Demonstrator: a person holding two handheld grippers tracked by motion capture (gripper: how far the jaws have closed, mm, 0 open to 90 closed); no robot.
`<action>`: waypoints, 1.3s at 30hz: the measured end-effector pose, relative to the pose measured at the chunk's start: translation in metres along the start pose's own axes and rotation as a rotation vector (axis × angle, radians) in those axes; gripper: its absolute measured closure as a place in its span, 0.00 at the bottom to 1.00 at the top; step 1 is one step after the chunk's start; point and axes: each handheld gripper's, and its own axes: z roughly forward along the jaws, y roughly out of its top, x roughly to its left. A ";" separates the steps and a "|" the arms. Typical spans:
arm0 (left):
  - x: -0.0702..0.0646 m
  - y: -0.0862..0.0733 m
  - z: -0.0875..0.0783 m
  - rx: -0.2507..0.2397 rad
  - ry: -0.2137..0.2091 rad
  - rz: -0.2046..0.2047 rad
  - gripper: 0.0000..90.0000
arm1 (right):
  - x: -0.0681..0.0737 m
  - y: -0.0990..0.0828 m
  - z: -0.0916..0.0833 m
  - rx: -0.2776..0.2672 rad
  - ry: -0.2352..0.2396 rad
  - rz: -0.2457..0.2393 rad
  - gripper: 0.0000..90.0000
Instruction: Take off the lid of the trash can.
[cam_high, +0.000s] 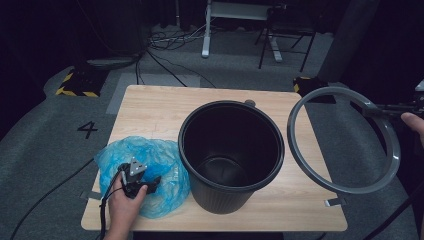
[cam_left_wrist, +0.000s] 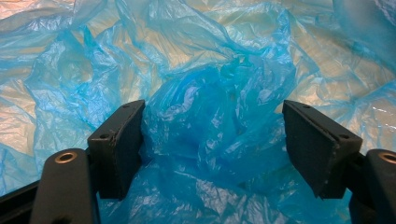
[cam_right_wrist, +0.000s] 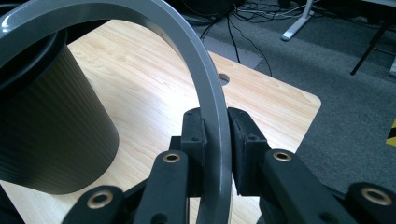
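At the table's right edge, the grey plastic retaining ring (cam_high: 344, 141) is kept clamped clear of the black ribbed plastic bin (cam_high: 231, 155) by the right gripper (cam_right_wrist: 215, 140), so that the crumpled blue plastic bag (cam_high: 145, 172), straddled by the wide-open, empty left gripper (cam_left_wrist: 212, 147), can be fitted first.

Bin (cam_high: 231, 155) stands upright on table (cam_high: 155, 107), near the middle, toward the front edge. Plastic bag (cam_high: 150, 170) lies flat on the table just left of the bin, touching its wall. Left gripper (cam_high: 142, 181) rests on the bag, 2 jaws apart with a fold of bag between them. Ring (cam_high: 345, 140) hangs tilted right of the bin, over the table's right edge, clamped at its far right side in right gripper (cam_right_wrist: 215, 140). Cables (cam_high: 165, 60) lie on the floor behind the table.
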 end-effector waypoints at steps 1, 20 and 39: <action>0.000 0.000 0.000 0.000 0.000 0.000 0.28 | -0.001 -0.003 0.002 0.000 0.001 0.002 0.86; 0.000 0.000 0.000 -0.001 0.000 0.000 0.28 | -0.014 -0.054 0.049 0.049 0.004 0.044 0.86; -0.001 0.000 0.000 -0.001 0.007 -0.003 0.28 | -0.023 -0.103 0.094 0.097 0.003 0.081 0.86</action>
